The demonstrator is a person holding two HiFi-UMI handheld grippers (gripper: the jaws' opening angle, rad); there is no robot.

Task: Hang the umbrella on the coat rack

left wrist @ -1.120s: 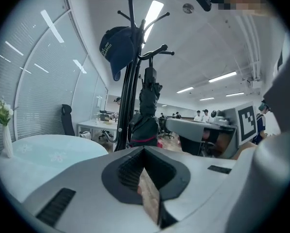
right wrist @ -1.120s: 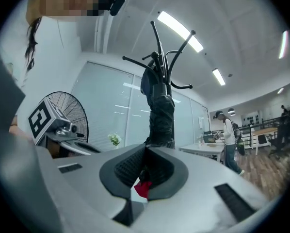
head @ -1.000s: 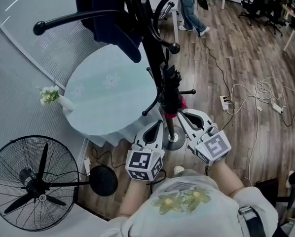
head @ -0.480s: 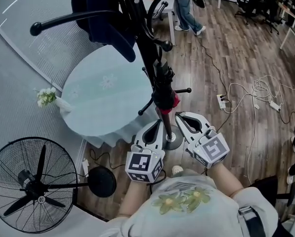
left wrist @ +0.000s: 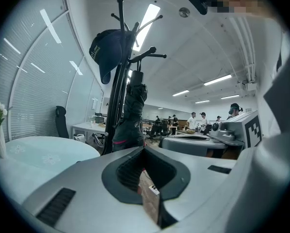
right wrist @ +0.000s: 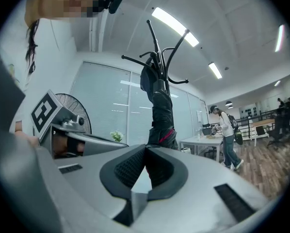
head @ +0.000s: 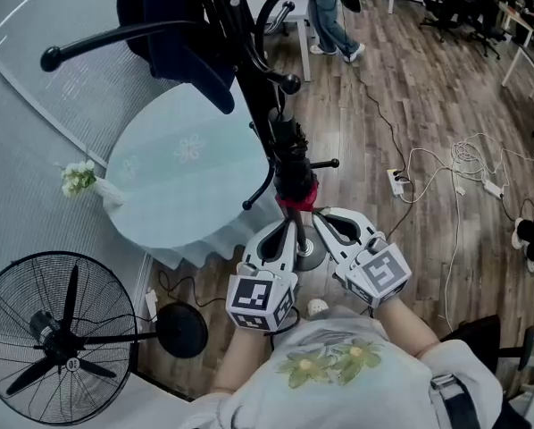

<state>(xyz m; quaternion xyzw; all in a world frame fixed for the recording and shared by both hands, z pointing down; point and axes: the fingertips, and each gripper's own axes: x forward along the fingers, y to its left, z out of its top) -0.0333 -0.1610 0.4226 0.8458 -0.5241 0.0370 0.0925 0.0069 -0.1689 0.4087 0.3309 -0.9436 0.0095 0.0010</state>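
Left gripper (head: 291, 224): jaws clenched, tips meeting, nothing between them in the left gripper view (left wrist: 144, 148).

Right gripper (head: 318, 214): jaws clenched, pads together, empty; the right gripper view (right wrist: 146, 148) shows the same.

The two grippers sit side by side and close together. Both point at the lower part of the coat rack (head: 254, 88).

Umbrella (head: 289, 155): folded, black, with a red band near its lower end. It hangs alongside the rack's pole, just ahead of and above both sets of jaw tips, and neither gripper touches it. In the left gripper view the umbrella (left wrist: 130, 115) rises directly beyond the tips, and its top end is under a hook arm of the coat rack (left wrist: 117, 81). In the right gripper view it (right wrist: 160, 108) stands straight ahead of the tips against the pole (right wrist: 157, 47). What it hangs by cannot be made out.

Dark cap (left wrist: 108, 50): on an upper hook, above and left of the left jaws.

Rack base (head: 310, 257): on the wood floor, between and below the two grippers.

Round table (head: 178, 177): left of the jaws, beyond the pole. A small vase of flowers (head: 84, 177) is at its far-left edge.

Standing fan (head: 62, 333): well left of the left gripper.

Loose cables (head: 454, 168): on the floor, right of the right gripper.
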